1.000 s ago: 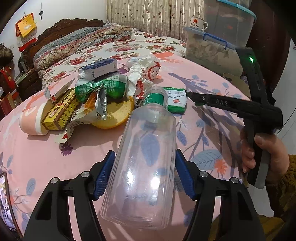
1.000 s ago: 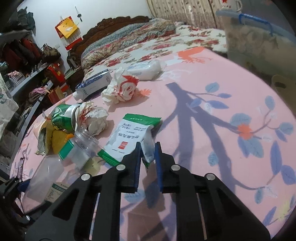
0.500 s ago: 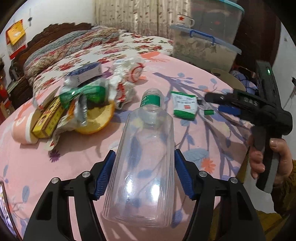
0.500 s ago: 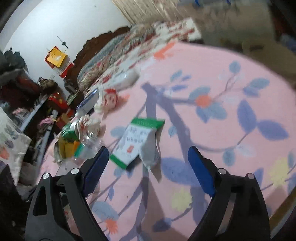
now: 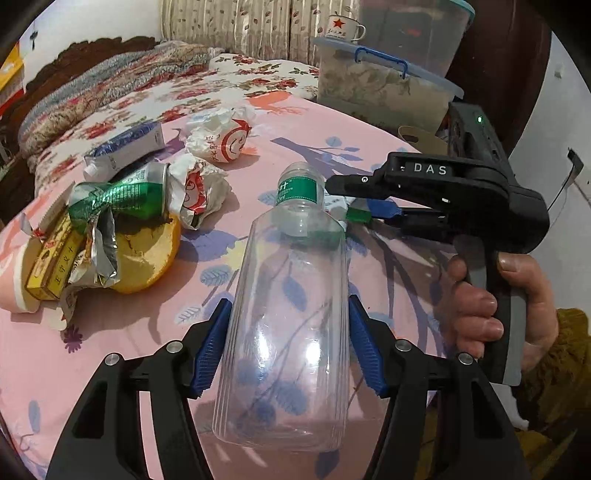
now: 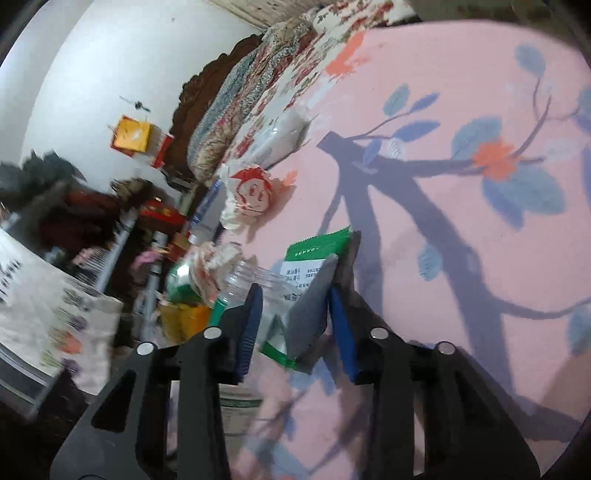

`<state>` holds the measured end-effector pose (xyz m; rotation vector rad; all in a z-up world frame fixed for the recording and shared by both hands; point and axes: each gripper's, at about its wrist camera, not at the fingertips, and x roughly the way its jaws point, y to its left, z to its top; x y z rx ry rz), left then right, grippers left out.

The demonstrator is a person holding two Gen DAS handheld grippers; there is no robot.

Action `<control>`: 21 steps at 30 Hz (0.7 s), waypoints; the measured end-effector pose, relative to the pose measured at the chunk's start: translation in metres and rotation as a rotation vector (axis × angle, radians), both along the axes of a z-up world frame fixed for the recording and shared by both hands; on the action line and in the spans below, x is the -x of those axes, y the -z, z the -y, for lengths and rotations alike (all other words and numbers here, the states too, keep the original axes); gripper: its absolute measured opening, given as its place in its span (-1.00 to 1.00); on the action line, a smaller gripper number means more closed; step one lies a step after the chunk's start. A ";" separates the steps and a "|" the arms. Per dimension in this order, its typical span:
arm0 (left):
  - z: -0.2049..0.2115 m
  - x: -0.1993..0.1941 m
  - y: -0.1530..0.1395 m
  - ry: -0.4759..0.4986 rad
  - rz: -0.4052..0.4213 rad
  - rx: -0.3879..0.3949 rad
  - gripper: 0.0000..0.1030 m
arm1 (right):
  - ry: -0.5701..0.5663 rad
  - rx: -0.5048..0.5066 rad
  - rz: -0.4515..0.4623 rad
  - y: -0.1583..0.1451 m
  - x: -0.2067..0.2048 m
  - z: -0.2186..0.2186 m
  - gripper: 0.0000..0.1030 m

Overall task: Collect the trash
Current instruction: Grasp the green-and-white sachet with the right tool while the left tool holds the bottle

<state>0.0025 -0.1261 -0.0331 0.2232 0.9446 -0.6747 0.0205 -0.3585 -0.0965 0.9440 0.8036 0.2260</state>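
Right now the left gripper (image 5: 288, 350) has a clear plastic bottle (image 5: 288, 306) clamped by its body between the blue pads (image 5: 210, 354), the green-labelled neck pointing away over the pink flowered tablecloth (image 5: 122, 343). The bottle is my landmark. Just beyond its neck and to the right, the right gripper (image 6: 293, 319) reaches in, held in a hand (image 5: 502, 306) with a mustard sleeve behind it. Its jaws have just been closing, and a green-and-white sachet (image 6: 314, 269) stands between them, one grey flap of it lifted up against the right pad; whether the pads actually press on it I cannot tell, as that view is blurred.

To the left of the bottle's neck lies a heap of rubbish: a crushed green can (image 5: 122, 195) on top of half an orange-skinned fruit (image 5: 147, 254), a crumpled silver foil wrapper (image 5: 101, 247), a yellow carton (image 5: 55, 266) and a pale pink roll (image 5: 16, 280) at the far left. A crumpled white paper with red print (image 5: 195, 192) touches the can. Further beyond the bottle sit another ball of paper with a red face on it (image 5: 221, 136) and a blue-and-white toothpaste box (image 5: 125, 151). Well behind the bottle, past the table edge, stand stacked clear storage tubs (image 5: 384, 88) with an enamel mug (image 5: 341, 27) on top, and a bed with a floral quilt (image 5: 155, 88).
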 end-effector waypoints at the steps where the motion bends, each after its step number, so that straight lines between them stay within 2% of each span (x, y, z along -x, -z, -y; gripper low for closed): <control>1: -0.002 -0.002 0.000 -0.002 -0.014 0.014 0.14 | 0.002 -0.037 0.006 0.002 -0.001 0.001 -0.27; 5: -0.006 -0.004 0.001 0.001 -0.038 0.045 0.13 | 0.006 -0.215 0.030 0.014 -0.004 0.002 -0.35; 9: -0.011 -0.007 0.002 -0.006 -0.059 0.084 0.13 | 0.036 -0.282 0.042 0.019 -0.008 0.000 -0.37; 13: -0.022 -0.011 0.003 -0.018 -0.103 0.148 0.13 | 0.063 -0.287 0.030 0.016 -0.012 0.002 -0.40; 19: -0.045 -0.008 0.003 -0.041 -0.169 0.226 0.13 | 0.053 -0.163 0.000 0.006 -0.024 -0.007 -0.41; 21: -0.051 -0.008 0.004 -0.044 -0.173 0.240 0.13 | 0.044 -0.109 -0.013 0.003 -0.028 -0.012 -0.50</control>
